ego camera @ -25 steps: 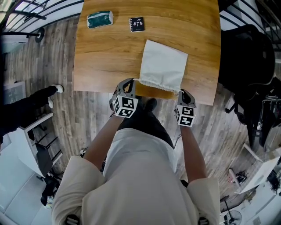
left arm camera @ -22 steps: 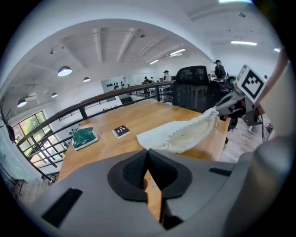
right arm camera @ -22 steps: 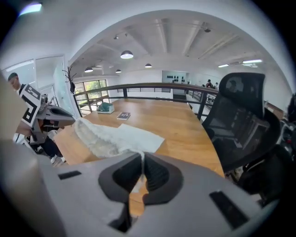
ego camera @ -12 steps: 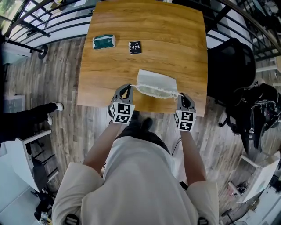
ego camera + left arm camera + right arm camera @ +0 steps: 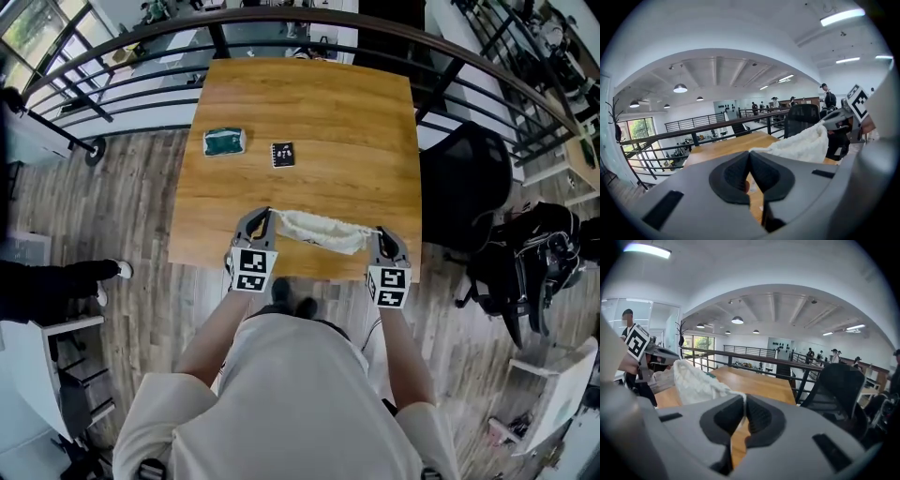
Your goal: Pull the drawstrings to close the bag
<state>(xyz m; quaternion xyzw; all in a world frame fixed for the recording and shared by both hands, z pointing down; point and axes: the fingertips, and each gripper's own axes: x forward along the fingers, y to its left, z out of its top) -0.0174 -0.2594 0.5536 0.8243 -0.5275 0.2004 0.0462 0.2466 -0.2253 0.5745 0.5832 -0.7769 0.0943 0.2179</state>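
Observation:
A white cloth bag (image 5: 319,230) hangs bunched between my two grippers over the near edge of the wooden table (image 5: 309,112). Its mouth is gathered into a narrow crumpled strip. My left gripper (image 5: 263,218) is shut at the bag's left end. In the left gripper view the jaws (image 5: 749,157) are pressed together, the bag (image 5: 797,143) runs off to the right, and the cord itself is hidden. My right gripper (image 5: 379,235) is shut at the right end. In the right gripper view a white drawstring (image 5: 740,398) enters the closed jaws (image 5: 743,403) from the bag (image 5: 693,378).
A green and white pad (image 5: 224,142) and a small black card (image 5: 283,154) lie farther back on the table. A black metal railing (image 5: 141,84) curves behind it. To the right stand a black chair (image 5: 469,187) and a backpack (image 5: 539,253); a person's shoe (image 5: 112,272) is at left.
The bag, flat on the table a second ago, has been lifted and its mouth gathered tight. Both grippers have stayed shut at its two ends. The head view has tilted further over the table.

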